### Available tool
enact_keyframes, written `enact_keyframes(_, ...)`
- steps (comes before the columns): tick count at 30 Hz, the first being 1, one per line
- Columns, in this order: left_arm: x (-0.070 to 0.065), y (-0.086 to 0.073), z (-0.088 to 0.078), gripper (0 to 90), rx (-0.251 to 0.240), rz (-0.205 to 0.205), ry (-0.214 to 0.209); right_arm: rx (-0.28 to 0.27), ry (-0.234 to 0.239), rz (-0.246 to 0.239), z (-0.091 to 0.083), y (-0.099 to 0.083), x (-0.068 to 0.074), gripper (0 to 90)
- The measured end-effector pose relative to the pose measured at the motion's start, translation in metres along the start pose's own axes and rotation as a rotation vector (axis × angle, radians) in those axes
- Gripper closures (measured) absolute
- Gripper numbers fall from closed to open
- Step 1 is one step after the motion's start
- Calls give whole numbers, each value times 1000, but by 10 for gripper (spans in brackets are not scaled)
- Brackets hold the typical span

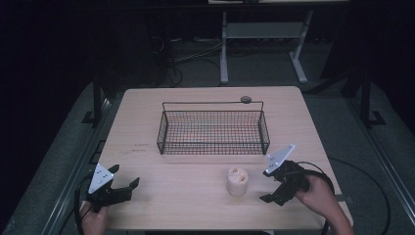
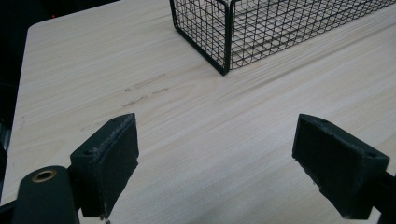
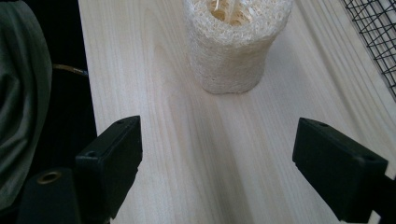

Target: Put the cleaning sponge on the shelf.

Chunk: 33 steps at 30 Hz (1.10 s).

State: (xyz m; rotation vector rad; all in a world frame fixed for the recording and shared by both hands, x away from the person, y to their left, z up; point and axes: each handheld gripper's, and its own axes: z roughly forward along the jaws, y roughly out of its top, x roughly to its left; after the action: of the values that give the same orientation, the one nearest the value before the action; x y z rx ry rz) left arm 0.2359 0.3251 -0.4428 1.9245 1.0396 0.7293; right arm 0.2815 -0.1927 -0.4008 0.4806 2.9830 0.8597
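The room around was dark, with grey flooring and a white-legged frame behind the pale wooden worktop. A black wire basket stood at the worktop's middle, toward the far edge, with bare wood on all sides of it. Near the front edge, right of centre, a loofah cylinder stood upright, apart from the basket. The right hand-held gripper hung just beside the loofah, its jaws spread wide, nothing between them; in its own view the loofah lay ahead of the gap. The left hand-held gripper hovered at the front left corner, jaws wide and empty over bare wood.
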Motion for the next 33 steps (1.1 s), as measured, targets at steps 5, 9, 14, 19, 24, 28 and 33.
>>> enact_keyframes(5, 1, 0, 0, 137, 0, -1, 2, 5, 9, -4, 2, 5, -1, 153)
enact_keyframes(9, 1, 0, -1, 137, 0, -3, 2, 17, 11, -3, 4, 7, -1, 153)
enact_keyframes(14, 1, 0, -1, 137, -1, -3, 3, 29, 11, 1, 5, 12, -1, 149)
enact_keyframes(19, 1, 0, -1, 137, 0, -1, 3, 35, 13, -5, 6, 16, -1, 148)
enact_keyframes(24, 1, 0, -1, 137, -1, -4, 4, 44, 7, 3, 7, 20, -1, 148)
enact_keyframes(28, 1, 0, -1, 137, -2, -9, 4, 42, 4, -2, 7, 23, 0, 148)
enact_keyframes(33, 1, 0, -1, 137, -2, -5, 3, 53, 9, -12, 8, 26, 0, 148)
